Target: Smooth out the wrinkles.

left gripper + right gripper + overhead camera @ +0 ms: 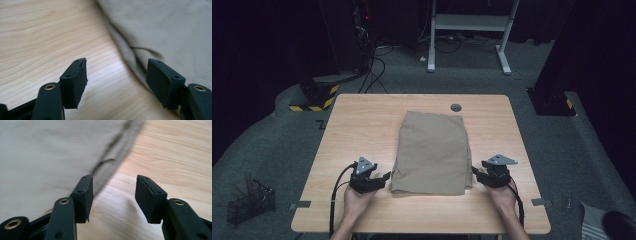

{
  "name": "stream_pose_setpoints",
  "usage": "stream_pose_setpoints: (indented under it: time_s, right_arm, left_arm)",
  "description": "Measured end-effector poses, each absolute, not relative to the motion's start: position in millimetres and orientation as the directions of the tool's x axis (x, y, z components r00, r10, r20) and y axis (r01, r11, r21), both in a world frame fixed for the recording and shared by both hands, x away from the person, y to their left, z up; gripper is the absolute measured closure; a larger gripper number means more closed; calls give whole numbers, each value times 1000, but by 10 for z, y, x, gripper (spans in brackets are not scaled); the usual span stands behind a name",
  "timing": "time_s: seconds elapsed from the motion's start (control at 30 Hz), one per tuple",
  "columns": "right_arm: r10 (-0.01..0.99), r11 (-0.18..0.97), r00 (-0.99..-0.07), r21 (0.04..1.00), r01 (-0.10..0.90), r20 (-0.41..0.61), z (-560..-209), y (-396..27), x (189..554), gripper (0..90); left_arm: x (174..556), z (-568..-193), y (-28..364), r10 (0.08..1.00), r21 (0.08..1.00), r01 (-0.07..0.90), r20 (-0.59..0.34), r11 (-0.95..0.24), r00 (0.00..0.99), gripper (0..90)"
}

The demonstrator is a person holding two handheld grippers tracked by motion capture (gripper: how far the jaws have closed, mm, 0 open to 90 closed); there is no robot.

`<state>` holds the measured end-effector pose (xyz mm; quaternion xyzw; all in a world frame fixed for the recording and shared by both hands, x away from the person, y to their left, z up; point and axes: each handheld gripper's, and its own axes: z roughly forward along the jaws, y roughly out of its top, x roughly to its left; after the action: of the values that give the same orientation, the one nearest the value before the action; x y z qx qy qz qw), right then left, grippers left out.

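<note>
Near the front edge of the wooden table (362, 110), left gripper (382, 179) low over the wood, jaws apart with nothing between them, just beside the near left corner of the folded tan cloth (432, 150). Opposite, right gripper (476, 172) at the cloth's near right edge, jaws likewise spread and empty, one black pad (85, 195) over the fabric's rim and the other over bare wood. Between both, cloth lying flat in a tall rectangle across the table's middle, layered hems showing along its sides. Farther off, small dark round hole (456, 107) in the tabletop beyond the cloth's far edge.
</note>
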<state>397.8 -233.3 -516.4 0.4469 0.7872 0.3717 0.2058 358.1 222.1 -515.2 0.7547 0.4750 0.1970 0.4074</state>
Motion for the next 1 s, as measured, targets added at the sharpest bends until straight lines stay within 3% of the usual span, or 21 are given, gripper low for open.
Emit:
stream_pose_setpoints:
  time_s: [0.13,0.27,0.4,0.63,0.87,1.0]
  right_arm:
    - [897,282,-443,769,574,2,-5164,-2462,3994,456]
    - [933,186,-355,767,615,58,-5168,-2629,4038,420]
    - [958,189,-288,752,632,1,-5216,-2717,4023,412]
    - [964,192,-264,732,654,-17,-5227,-2746,4042,333]
    - [971,174,-239,728,664,-14,-5228,-2749,4045,297]
    - [971,172,-237,726,666,-13,-5229,-2748,4045,279]
  left_arm:
    - [3632,-5164,2318,900,798,559,-50,-225,434,334]
    - [3765,-5218,2445,930,776,594,-27,-212,368,334]
    - [3850,-5242,2555,949,782,594,-9,-190,316,334]
    - [3903,-5272,2624,965,766,620,3,-171,263,334]
    - [3903,-5276,2568,965,753,624,58,-211,256,274]
    - [3917,-5280,2594,966,749,636,17,-183,257,274]
